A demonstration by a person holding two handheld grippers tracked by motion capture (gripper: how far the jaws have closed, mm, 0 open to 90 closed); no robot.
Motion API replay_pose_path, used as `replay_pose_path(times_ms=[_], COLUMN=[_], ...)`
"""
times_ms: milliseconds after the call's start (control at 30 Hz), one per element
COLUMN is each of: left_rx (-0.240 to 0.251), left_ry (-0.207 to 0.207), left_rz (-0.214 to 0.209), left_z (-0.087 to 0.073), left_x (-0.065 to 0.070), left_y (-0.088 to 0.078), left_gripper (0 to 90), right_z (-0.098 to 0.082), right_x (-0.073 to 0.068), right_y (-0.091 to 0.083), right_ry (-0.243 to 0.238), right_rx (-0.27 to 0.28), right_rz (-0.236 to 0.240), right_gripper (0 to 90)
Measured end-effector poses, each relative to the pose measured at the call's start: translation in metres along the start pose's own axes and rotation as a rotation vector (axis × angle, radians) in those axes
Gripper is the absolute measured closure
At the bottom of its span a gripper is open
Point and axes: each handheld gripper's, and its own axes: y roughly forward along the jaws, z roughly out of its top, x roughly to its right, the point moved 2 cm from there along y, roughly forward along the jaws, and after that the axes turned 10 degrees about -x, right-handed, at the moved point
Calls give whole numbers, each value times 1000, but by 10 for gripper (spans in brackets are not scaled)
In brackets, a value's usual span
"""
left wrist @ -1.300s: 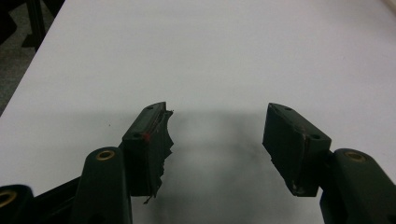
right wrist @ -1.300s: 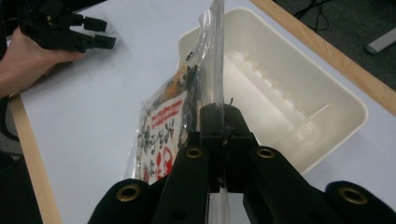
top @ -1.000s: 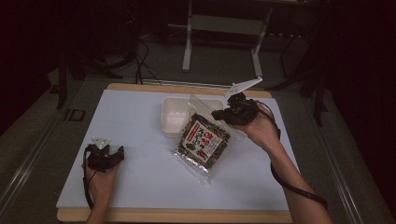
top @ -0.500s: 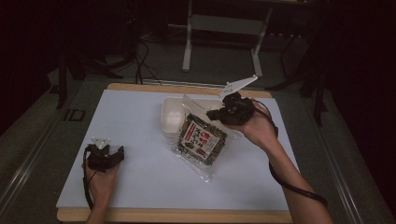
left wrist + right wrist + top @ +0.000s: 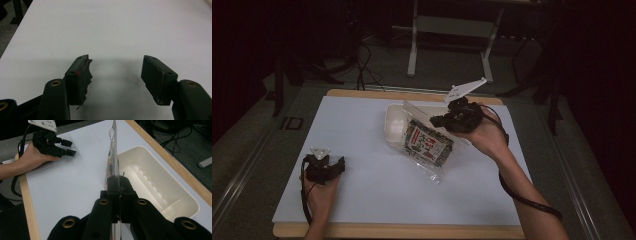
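Observation:
A clear plastic snack bag [image 5: 427, 145] with a red, white and dark label hangs tilted from my right gripper [image 5: 438, 120], its lower corner close to the white table top. In the right gripper view the jaws of the right gripper [image 5: 118, 186] are shut on the bag's edge [image 5: 114, 155], which stands up thin between them. A white plastic tray [image 5: 392, 125] lies just behind the bag; it also appears as a tray [image 5: 155, 187] with nothing in it. My left gripper [image 5: 340, 164] rests low at the front left, and its jaws [image 5: 116, 75] stand open with nothing between them.
The white table top [image 5: 362, 125] has a wooden edge [image 5: 412, 231] along the front and back. Dark floor, cables and a metal stand's legs [image 5: 413, 55] lie beyond the far edge. The left hand and its left gripper [image 5: 68, 147] show far off in the right gripper view.
My right gripper has shifted a little to the left and lifted the bag's upper end, so the bag now leans closer to the tray. The left hand has stayed put.

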Motion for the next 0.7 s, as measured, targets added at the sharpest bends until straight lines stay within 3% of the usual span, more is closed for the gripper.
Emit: replay_pose_path(times_ms=[700], left_rx=[-3], left_ry=[-2], left_rz=[-1], left_z=[0], left_x=[0], left_y=[0], left_gripper=[399], right_z=[12], right_x=[-1], right_y=[-8], right_ry=[-16], right_rx=[22], right_rz=[-4], right_gripper=[896])
